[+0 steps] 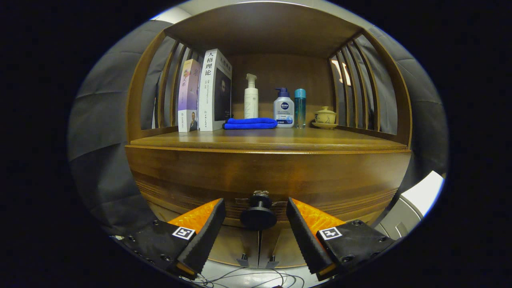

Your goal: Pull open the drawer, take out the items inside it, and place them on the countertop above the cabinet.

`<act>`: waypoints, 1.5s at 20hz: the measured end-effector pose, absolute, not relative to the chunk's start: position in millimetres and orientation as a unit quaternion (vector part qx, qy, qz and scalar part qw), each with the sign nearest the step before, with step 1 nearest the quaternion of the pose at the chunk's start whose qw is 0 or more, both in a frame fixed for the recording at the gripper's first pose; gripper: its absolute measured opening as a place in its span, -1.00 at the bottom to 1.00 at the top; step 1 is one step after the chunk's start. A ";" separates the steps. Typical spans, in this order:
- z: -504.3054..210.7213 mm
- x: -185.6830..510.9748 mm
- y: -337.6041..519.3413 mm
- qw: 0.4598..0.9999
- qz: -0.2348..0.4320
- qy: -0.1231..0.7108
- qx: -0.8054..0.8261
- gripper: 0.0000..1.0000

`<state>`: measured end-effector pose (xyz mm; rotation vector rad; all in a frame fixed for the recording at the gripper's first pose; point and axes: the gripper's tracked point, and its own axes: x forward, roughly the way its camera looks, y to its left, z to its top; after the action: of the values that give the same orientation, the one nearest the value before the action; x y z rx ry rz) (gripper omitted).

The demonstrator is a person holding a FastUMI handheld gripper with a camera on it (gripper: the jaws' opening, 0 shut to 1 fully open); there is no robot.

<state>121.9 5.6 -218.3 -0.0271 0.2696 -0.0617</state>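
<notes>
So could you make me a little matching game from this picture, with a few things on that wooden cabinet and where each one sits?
Things:
1. drawer knob
2. blue cloth
3. lidded teacup
4. books

Places:
A. upright at the near-left end of the countertop, beside the slats
B. between the open tongs, neither finger touching it
C. lying folded in front of the white pump bottle
D. on a saucer at the far right, past the teal bottle

Pairs: 1-B, 2-C, 3-D, 4-A
</notes>
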 end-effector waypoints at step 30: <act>-227.9 79.2 5.1 0.986 -0.053 0.156 -0.033 -0.45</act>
<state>79.2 5.1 -227.9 -0.0664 0.3128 -0.1074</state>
